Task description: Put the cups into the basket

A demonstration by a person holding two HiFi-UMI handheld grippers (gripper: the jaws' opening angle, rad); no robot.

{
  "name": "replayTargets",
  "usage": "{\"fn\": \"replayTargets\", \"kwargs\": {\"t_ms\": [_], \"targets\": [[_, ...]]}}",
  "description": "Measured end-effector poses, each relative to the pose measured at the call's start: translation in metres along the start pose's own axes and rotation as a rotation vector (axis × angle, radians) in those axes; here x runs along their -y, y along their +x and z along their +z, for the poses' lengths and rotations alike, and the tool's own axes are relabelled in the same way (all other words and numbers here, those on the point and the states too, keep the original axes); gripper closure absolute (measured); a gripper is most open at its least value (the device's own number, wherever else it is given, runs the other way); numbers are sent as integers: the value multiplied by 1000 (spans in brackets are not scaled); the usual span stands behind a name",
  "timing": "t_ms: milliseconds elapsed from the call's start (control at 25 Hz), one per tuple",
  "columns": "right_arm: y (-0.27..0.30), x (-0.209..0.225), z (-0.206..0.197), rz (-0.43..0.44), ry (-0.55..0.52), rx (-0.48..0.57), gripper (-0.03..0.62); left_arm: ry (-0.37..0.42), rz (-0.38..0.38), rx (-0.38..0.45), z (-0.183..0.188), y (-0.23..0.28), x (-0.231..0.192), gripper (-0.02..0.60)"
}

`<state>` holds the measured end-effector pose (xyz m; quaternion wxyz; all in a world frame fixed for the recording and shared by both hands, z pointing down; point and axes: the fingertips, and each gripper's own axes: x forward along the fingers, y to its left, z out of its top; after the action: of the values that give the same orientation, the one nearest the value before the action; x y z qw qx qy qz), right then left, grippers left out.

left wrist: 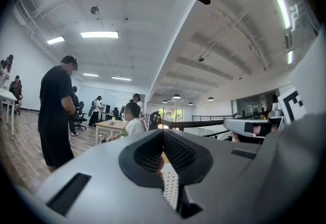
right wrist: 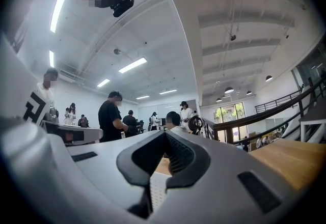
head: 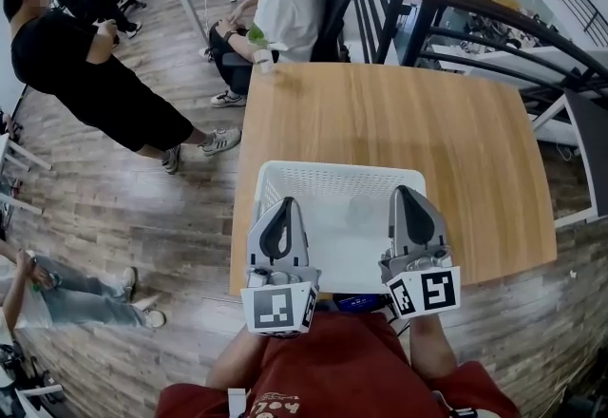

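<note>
So the white mesh basket (head: 285, 180) is sitting at the near edge of the wooden table (head: 427, 141), right in front of whoever's wearing the camera. The only cup (head: 263, 60) I can spot is a small pale one way over at the far left corner of the table, well apart from the basket; it's too small to make out more than that. Both tongs hang just above the near side of the basket, pointing roughly level across it. The left tongs (head: 283, 207) are pinched all the way together with nothing between them, which its own view (left wrist: 163, 132) shows pretty clearly. The right tongs (head: 407, 193) look the same, jaws meeting at the tip and gripping nothing (right wrist: 164, 134). Past the far edge of the table a person in a white shirt (head: 285, 8) is seated just behind the cup, and a person in black (head: 85, 74) stands off to the left on the wood floor (head: 142, 217).
</note>
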<state>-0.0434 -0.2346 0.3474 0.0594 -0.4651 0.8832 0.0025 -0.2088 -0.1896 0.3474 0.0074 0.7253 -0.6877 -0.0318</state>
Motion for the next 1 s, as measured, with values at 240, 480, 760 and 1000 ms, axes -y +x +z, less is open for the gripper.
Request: {"fn": "replayTargets", "kwargs": {"t_ms": [240,480,760,1000], "targets": [[-1,0,-3,12,-17,-9,591,-9,-9,11,0,3,2,574],[0,-1,1,20,-37,-16,591,-20,-14,9,2,8,1,574],[-1,3,5,25,-43,-19,591,-31,-24,4,2,9,6,574],[-1,3,5,29,-47,-24,591,-31,-34,4,2,10,10,574]]}}
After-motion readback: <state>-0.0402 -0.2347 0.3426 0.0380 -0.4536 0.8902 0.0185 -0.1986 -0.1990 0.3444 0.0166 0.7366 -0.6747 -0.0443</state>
